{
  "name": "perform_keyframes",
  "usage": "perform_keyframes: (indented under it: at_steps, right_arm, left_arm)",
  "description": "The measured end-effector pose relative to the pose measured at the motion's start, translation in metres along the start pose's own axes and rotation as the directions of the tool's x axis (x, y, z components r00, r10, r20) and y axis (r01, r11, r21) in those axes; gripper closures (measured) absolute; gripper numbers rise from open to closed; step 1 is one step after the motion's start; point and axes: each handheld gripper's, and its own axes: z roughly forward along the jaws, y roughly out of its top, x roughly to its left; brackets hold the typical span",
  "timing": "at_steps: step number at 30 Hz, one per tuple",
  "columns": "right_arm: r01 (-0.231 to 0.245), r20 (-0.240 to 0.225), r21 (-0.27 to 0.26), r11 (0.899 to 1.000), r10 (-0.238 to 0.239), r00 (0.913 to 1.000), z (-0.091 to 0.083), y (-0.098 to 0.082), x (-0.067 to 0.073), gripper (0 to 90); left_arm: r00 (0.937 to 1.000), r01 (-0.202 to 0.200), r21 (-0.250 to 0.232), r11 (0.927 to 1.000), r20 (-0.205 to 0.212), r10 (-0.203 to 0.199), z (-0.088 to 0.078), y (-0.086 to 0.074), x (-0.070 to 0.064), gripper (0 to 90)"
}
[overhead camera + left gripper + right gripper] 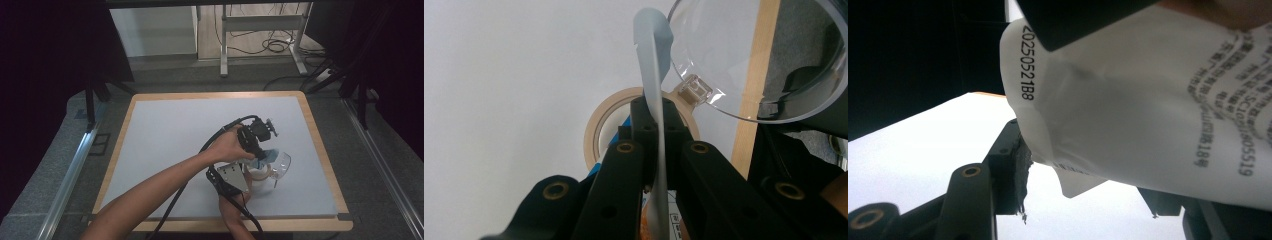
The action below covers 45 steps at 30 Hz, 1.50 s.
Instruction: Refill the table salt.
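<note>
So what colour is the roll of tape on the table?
Beige tape roll; the left gripper view shows it best.

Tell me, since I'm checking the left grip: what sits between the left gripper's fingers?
In the left gripper view, a thin pale-blue packet edge stands clamped between the left gripper fingers. A tape roll lies behind on the table.

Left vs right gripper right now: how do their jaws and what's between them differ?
The left gripper has its jaws shut tight on the edge of a thin pale packet; the right gripper has its jaws standing apart. The left gripper's jaws meet above a tape roll and beside a clear glass; between the right gripper's jaws hangs the white printed packet, and I can't tell whether the pads press it. Both are hand-held over the white table.
</note>
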Motion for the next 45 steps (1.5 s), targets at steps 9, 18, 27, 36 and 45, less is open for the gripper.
perform_keyframes:
  at_steps: [9, 18, 27, 36, 45]
  right_arm:
    - [-0.010, 0.004, -0.002, 1.000, 0.010, 0.9999, -0.0002, 0.0009, -0.0002, 45.4]
    - [-0.017, 0.016, -0.015, 1.000, 0.018, 0.9997, 0.0010, 0.0064, 0.0010, 45.1]
    - [-0.034, 0.027, -0.021, 0.999, 0.034, 0.9990, 0.0022, 0.0054, 0.0014, 45.1]
    - [-0.033, 0.028, -0.023, 0.999, 0.033, 0.9990, 0.0025, 0.0062, 0.0023, 45.1]
    - [-0.033, 0.025, -0.020, 0.999, 0.034, 0.9991, 0.0022, 0.0067, 0.0027, 45.0]
  left_arm:
    - [1.0000, -0.005, 0.017, 0.9998, -0.006, 0.005, 0.0014, 0.0020, -0.0016, 90.0]
    - [0.9999, -0.008, 0.029, 0.9995, -0.007, 0.008, -0.0022, 0.0049, -0.0015, 90.0]
    - [0.9999, -0.014, 0.042, 0.9990, -0.005, 0.014, -0.0004, 0.0062, -0.0010, 90.0]
    - [0.9998, -0.016, 0.043, 0.9990, -0.006, 0.016, -0.0009, 0.0056, -0.0014, 90.0]
    - [0.9998, -0.018, 0.042, 0.9990, -0.007, 0.019, -0.0019, 0.0053, -0.0012, 90.0]
